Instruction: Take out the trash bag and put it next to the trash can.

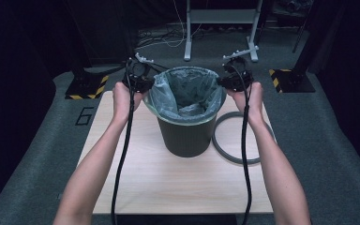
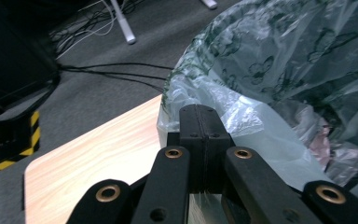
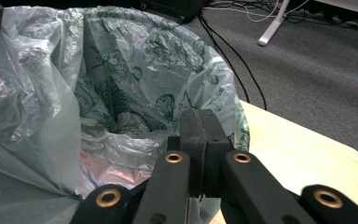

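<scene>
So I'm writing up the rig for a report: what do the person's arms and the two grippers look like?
Both forearms are bare, no sleeves or gloves in the high view. The left gripper and right gripper are black, each trailing a thick black cable along the arm and carrying a pale grey plate on top. Close up, the jaws are flat matte black blocks on black link arms with brass-coloured rivets.

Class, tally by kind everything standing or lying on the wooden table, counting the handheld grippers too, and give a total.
Bins: 1, the dark bin
Bag liners: 1, the printed plastic bag in it
Rings: 1, the grey ring lying beside the bin
Grippers: 2, left gripper and right gripper
Total: 5
</scene>
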`<state>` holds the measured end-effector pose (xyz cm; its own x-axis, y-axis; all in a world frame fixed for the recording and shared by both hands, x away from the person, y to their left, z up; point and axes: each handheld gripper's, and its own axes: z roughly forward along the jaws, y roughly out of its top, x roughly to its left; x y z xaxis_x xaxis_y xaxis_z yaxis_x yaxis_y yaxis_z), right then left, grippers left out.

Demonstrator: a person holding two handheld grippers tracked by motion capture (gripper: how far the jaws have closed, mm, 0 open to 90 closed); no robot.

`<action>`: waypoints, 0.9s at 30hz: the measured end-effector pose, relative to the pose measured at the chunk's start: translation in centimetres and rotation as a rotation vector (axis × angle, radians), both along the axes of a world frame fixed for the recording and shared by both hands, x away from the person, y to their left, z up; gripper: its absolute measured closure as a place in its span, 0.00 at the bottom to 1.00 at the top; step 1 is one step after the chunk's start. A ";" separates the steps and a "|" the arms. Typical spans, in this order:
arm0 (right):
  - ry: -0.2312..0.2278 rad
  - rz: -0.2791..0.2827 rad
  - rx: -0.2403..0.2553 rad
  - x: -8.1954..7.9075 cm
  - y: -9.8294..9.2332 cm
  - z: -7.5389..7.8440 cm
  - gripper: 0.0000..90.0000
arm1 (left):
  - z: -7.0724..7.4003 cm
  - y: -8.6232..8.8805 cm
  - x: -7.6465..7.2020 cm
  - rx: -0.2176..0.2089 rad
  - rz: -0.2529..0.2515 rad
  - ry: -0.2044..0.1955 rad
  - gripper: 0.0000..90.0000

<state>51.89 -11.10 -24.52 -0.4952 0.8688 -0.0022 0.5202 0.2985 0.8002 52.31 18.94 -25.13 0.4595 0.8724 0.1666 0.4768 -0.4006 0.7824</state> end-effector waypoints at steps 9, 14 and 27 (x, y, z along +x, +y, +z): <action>-0.024 0.017 0.016 -0.1 0.7 0.5 1.00 | 1.5 -0.3 -0.7 -0.031 -0.040 -0.020 1.00; -0.041 0.030 0.023 -0.4 1.1 1.1 1.00 | 2.0 -1.5 -0.9 -0.033 -0.083 -0.021 1.00; -0.058 0.095 0.041 -1.0 3.1 2.5 1.00 | 1.7 -5.0 -0.3 -0.077 -0.187 0.022 1.00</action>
<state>50.91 -8.03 -21.98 -0.5751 0.8181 0.0010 0.4438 0.3109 0.8405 52.05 13.98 -23.38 0.6173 0.7815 0.0907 0.4175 -0.4231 0.8042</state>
